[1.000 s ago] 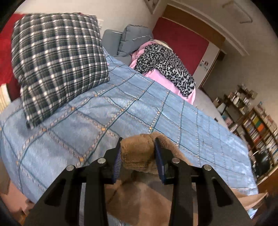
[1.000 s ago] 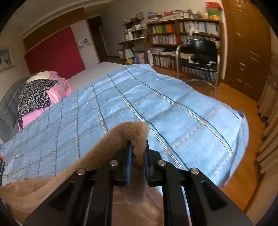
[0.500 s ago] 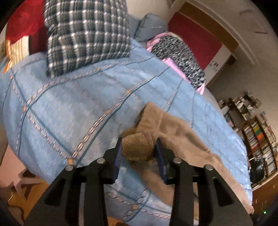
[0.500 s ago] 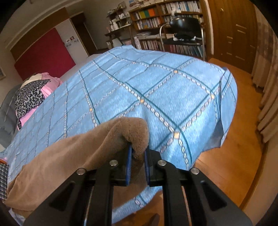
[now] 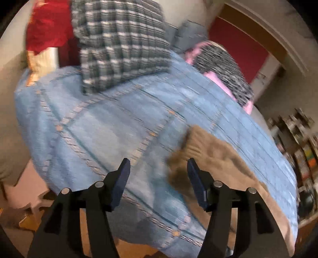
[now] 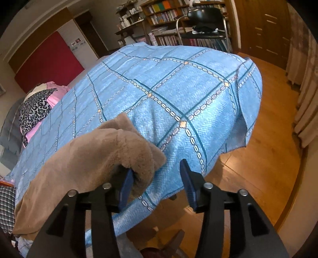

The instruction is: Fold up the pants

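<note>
The left claw stands wide apart above the bed, with nothing between its blue pads. The pants, a tan fleecy pair, lie on the blue checked bedspread just ahead and to the right of that claw; a bunched end of the fabric sits right at the inner face of its right-hand finger, though the left wrist view is too blurred to tell whether cloth and pad touch. From there the pants stretch away along the near edge of the bed toward the right side of the view.

The right claw is likewise spread wide and grips nothing. In its view the pants lie draped along the bed's near edge, their thick folded end resting against the left-hand finger and partly covering its tip. The other finger stands clear, over bare bedspread near the bed's corner.

A plaid pillow rests at the far end of the bed in the left wrist view, with a leopard-print cloth over something pink beyond it. The right wrist view shows a black chair and a bookshelf past the bed, and a wooden floor below.
</note>
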Tool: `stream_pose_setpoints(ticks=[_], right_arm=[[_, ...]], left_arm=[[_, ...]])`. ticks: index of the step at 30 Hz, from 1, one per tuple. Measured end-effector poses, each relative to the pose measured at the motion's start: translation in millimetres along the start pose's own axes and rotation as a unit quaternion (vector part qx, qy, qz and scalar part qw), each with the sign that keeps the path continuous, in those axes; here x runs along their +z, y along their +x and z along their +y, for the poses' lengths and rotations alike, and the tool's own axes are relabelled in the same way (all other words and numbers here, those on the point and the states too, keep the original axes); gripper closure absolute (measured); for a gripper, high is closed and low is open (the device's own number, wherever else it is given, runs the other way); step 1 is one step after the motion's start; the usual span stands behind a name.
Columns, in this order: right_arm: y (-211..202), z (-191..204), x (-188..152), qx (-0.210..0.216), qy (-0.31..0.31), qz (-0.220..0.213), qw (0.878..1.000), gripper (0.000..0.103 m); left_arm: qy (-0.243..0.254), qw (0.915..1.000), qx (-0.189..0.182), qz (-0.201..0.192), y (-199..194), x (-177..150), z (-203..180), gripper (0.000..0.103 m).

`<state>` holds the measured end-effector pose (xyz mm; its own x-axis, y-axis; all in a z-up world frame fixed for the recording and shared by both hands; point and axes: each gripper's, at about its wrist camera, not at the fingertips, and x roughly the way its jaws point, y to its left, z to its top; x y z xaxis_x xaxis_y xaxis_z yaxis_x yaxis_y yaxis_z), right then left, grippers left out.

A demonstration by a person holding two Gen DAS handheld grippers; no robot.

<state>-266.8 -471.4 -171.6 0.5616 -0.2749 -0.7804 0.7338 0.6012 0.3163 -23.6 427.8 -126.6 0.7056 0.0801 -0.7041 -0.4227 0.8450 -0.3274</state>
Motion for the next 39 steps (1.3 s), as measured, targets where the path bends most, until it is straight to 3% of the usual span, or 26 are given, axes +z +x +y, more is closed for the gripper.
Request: stream_pose_setpoints(ticks=[2, 4, 7, 10, 13, 15, 19, 22, 25, 30, 34, 36, 39], right_arm=[[-1, -1, -2, 0.002, 0.000, 0.001, 1.000, 0.055], [-2, -2, -2, 0.003, 0.007, 0.003, 1.000, 0.052], [-4, -4, -2, 0.006, 0.011, 0.003, 1.000, 0.052], [-8, -3, -1, 0.008, 0.004, -0.003, 1.000, 0.051], [-10, -10, -1, 0.020, 0.018, 0.001, 1.000, 0.051], [-11, -17, -2, 0.034, 0.038, 0.005, 0.999, 0.051], [-13, -26, 1, 0.057, 0.063, 0.008, 0.996, 0.051], [-10, -29, 3, 0.082, 0.074, 0.021, 0.994, 0.051], [-1, -33, 2, 0.088, 0.071, 0.047, 0.992, 0.051], [10, -55, -7, 0.105, 0.141, 0.080, 0.981, 0.050], [15, -54, -14, 0.056, 0.128, 0.099, 0.985, 0.049], [11, -39, -12, 0.013, 0.061, 0.099, 0.993, 0.048], [5, -20, -8, -0.033, -0.036, 0.112, 0.992, 0.047]], left_arm=[[-0.029, 0.9995, 0.016, -0.005, -4, 6, 12, 0.042], [-0.025, 0.9995, 0.011, -0.012, -10, 8, 8, 0.042], [0.054, 0.9984, -0.002, -0.013, -9, 2, -38, 0.042], [0.102, 0.9930, -0.057, 0.013, 6, -18, -86, 0.038], [0.160, 0.9781, -0.118, 0.061, 27, -52, -145, 0.038], [0.200, 0.9623, -0.161, 0.091, 38, -78, -183, 0.038], [0.215, 0.9426, -0.216, 0.136, 52, -112, -223, 0.038], [0.260, 0.9272, -0.223, 0.152, 54, -138, -248, 0.038], [0.313, 0.9057, -0.233, 0.166, 53, -159, -268, 0.038], [0.371, 0.8748, -0.245, 0.193, 48, -187, -285, 0.038], [0.405, 0.8604, -0.236, 0.201, 48, -195, -288, 0.038], [0.414, 0.8564, -0.232, 0.204, 53, -196, -288, 0.038], [0.416, 0.8534, -0.231, 0.213, 58, -195, -289, 0.038]])
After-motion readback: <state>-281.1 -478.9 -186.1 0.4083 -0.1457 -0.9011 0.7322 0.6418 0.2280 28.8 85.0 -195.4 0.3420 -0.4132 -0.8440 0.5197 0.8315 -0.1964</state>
